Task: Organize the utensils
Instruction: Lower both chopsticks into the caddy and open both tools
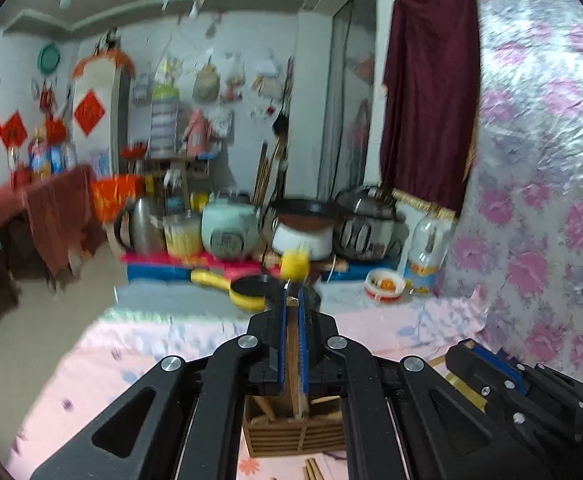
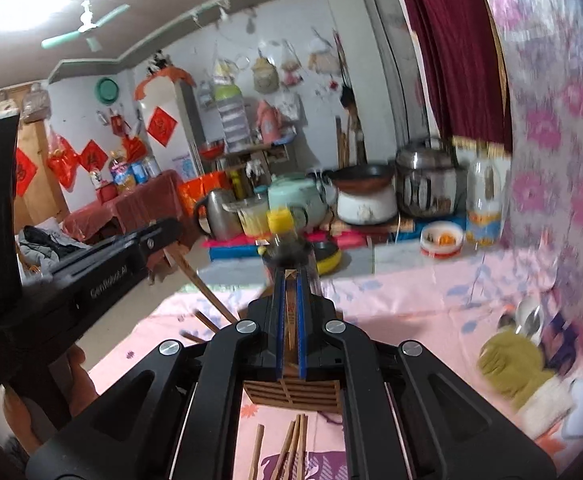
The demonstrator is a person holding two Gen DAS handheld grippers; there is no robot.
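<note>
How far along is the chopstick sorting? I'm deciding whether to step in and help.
Partly done. The slatted wooden holder box already has several sticks in it. In hand: the left hand-held gripper is shut on a wooden chopstick above the box, and the right hand-held gripper is shut on another chopstick. Left: loose wooden chopsticks lie on the pink floral tablecloth.
</note>
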